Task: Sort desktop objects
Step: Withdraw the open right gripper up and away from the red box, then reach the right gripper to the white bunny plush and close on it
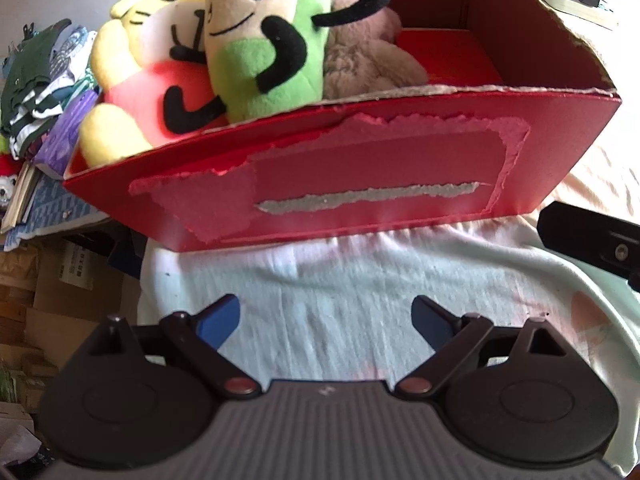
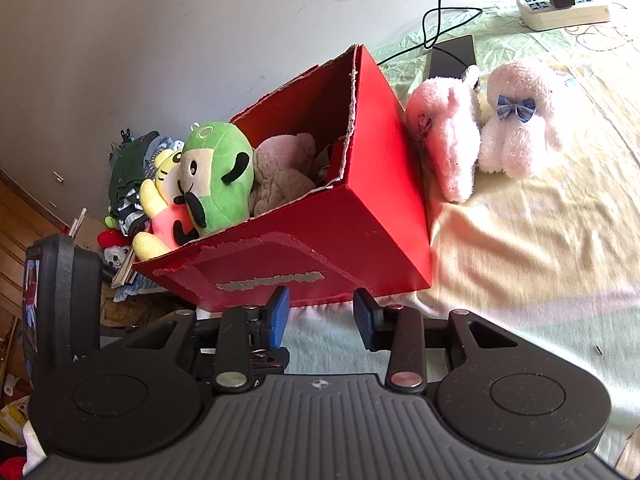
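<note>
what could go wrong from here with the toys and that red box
1. The red box looks to hang partly past the bed's edge, and the yellow plush and green plush are piled at that corner; a nudge might spill them.
2. The two pink plushes lie outside, close to the box wall; reaching with the open right gripper may bump the box.
3. The charger cable loops nearby and could snag.
</note>
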{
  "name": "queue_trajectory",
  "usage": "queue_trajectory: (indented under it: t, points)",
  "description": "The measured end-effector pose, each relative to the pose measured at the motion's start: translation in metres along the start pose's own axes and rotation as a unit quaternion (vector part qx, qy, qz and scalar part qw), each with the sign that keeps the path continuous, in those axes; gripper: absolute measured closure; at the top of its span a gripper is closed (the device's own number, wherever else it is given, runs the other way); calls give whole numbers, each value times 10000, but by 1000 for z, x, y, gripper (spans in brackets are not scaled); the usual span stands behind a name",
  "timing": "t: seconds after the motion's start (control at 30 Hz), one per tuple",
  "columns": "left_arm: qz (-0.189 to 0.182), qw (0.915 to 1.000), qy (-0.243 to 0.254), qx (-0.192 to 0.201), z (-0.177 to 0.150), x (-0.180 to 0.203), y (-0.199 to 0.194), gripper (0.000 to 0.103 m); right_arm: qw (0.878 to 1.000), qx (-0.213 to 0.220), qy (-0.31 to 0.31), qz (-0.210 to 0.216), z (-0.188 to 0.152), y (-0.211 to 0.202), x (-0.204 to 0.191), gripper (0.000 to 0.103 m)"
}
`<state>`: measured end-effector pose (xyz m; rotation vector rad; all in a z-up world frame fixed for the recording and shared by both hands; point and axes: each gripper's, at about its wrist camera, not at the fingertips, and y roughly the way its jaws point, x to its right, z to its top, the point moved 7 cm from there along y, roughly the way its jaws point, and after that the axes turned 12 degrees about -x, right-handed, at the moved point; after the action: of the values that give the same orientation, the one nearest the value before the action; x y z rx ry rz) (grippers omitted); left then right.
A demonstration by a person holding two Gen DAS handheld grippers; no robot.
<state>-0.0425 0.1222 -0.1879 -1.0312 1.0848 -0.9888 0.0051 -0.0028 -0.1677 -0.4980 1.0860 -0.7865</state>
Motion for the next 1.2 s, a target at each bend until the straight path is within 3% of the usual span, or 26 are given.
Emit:
queue_trajectory:
  t: [0.37, 0.97, 1.2]
  points:
    - [44, 9996, -226, -174, -8, 26, -1, 10, 9992, -263, -278, 127, 1, -12, 19, 63]
    - [32, 9998, 30, -179, -9, 119, -17, 8, 9995, -192, -211, 106, 7, -64, 90, 63]
    - [-385, 9987, 329, -43, -2, 164, -27, 8, 9999, -105, -78, 18, 15, -84, 126, 63]
